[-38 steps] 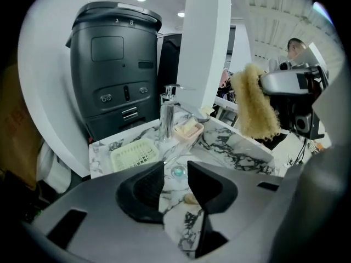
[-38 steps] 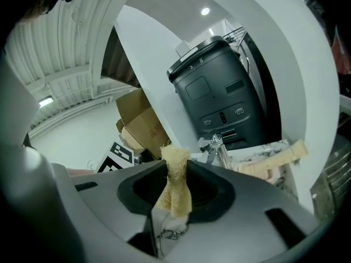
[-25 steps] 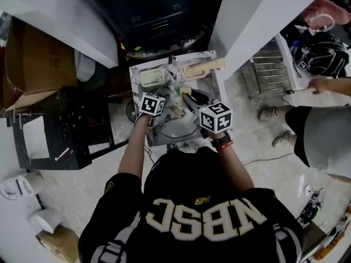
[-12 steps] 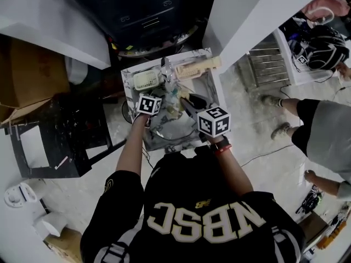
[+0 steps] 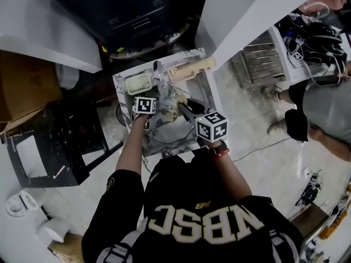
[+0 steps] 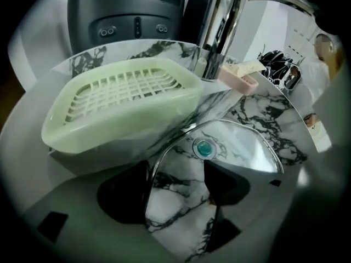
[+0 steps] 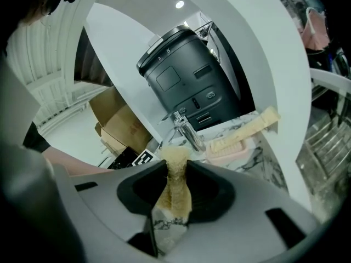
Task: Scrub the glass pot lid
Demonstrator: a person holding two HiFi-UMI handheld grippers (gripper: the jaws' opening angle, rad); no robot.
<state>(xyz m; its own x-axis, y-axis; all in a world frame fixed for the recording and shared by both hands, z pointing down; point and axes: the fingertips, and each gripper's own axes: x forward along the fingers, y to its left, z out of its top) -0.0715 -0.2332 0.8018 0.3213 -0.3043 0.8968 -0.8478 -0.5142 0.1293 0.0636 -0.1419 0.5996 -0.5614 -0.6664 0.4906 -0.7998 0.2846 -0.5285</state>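
The glass pot lid (image 6: 219, 147), with a metal rim and a teal knob (image 6: 204, 148), leans in the marble-patterned sink (image 5: 205, 92). My left gripper (image 6: 175, 190) points steeply down at it. Its jaws have just been opening and now stand wide, with the lid's near rim between them and the pads not pressing on it. My right gripper (image 7: 174, 193) is shut on a yellowish scrubbing sponge (image 7: 175, 179) and is held above the sink's right side. In the head view the lid (image 5: 164, 133) lies between the two marker cubes.
A pale green soap dish (image 6: 120, 100) sits on the sink's back left ledge, by the chrome faucet (image 6: 219, 26). A pink brush (image 6: 241, 73) lies behind the faucet. A black appliance (image 7: 186, 75) stands behind the sink. A bystander (image 5: 323, 114) stands at the right.
My left gripper has sunk lower into the sink, toward the lid. The right gripper has dropped a little. The bystander at the right has shifted position.
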